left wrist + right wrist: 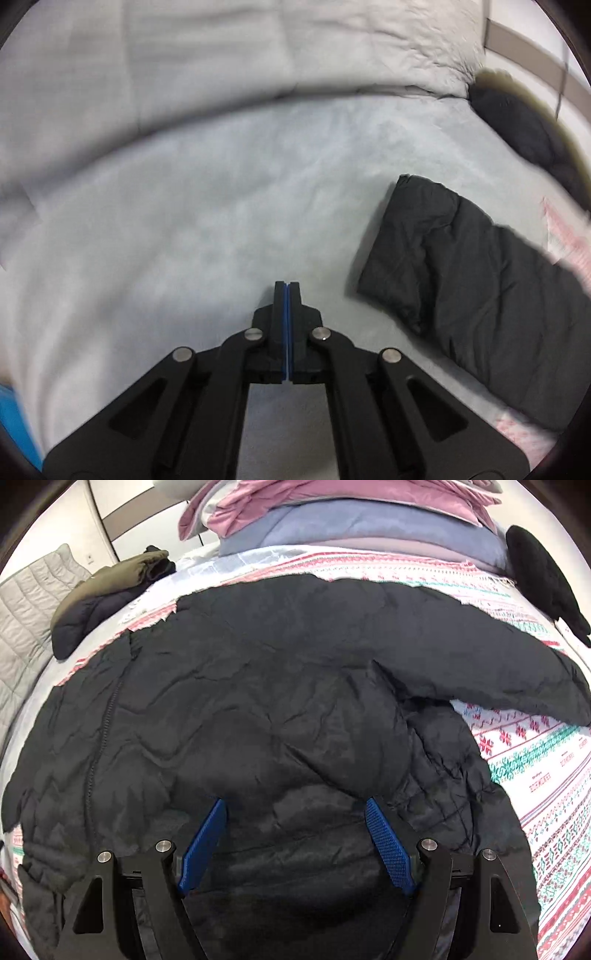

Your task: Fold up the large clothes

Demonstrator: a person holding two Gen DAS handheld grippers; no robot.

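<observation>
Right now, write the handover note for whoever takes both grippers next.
Left gripper: jaws shut, nothing between them, over bare pale grey bedding, with one sleeve of the black quilted puffer jacket lying to its right.
Right gripper: jaws wide open, poised over the jacket's body, gripping nothing.
The jacket lies spread flat on a patterned red, green and white blanket. One sleeve already lies across the body. Other clothes are stacked at the far edge.
Done: jacket laid out, possibly one sleeve folded in.
Left: the outstretched sleeve, then the body folds.
</observation>
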